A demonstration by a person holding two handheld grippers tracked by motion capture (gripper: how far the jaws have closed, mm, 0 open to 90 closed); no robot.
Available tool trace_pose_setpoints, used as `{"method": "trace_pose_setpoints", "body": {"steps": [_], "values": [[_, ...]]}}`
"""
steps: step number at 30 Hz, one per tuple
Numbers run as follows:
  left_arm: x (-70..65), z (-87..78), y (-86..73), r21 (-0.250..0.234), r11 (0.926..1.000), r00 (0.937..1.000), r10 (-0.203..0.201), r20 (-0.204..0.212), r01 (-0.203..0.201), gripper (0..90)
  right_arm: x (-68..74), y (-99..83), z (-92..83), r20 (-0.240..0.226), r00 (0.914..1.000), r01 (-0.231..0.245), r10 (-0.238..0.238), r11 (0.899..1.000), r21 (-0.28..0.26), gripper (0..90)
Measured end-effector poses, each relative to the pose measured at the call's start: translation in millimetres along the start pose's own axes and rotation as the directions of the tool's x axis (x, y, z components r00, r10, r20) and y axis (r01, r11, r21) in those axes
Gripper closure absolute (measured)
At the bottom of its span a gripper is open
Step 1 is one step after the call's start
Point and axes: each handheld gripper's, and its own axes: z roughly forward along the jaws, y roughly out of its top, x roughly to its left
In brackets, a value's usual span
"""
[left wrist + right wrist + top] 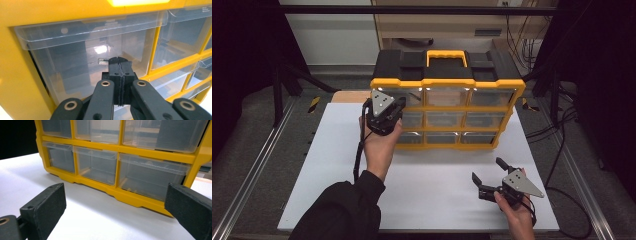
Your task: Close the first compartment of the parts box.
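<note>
The left gripper [119, 65] has its jaws pressed together with nothing between them — just ahead of its tips sits the clear top-left drawer [87, 62] of the yellow organizer [447, 112]. The right gripper [487, 175] rests on the white table [432, 200], jaws wide, well apart from the organizer.

The high view looks forward and down over the white surface [422, 200], while both tool views sit close, facing the yellow drawer cabinet [447, 112] they all share.
</note>
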Motion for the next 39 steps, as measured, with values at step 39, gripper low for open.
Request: {"method": "trace_pose_setpoints", "body": {"steps": [39], "values": [[-13.0,-0.1,-1.3,-0.014,0.9999,0.9989,0.007,0.045,-0.006,89.3,-0.2,0.1,-1.8,-0.004,0.9999,0.013,-0.013,1.000,0.001,3.7]]}}
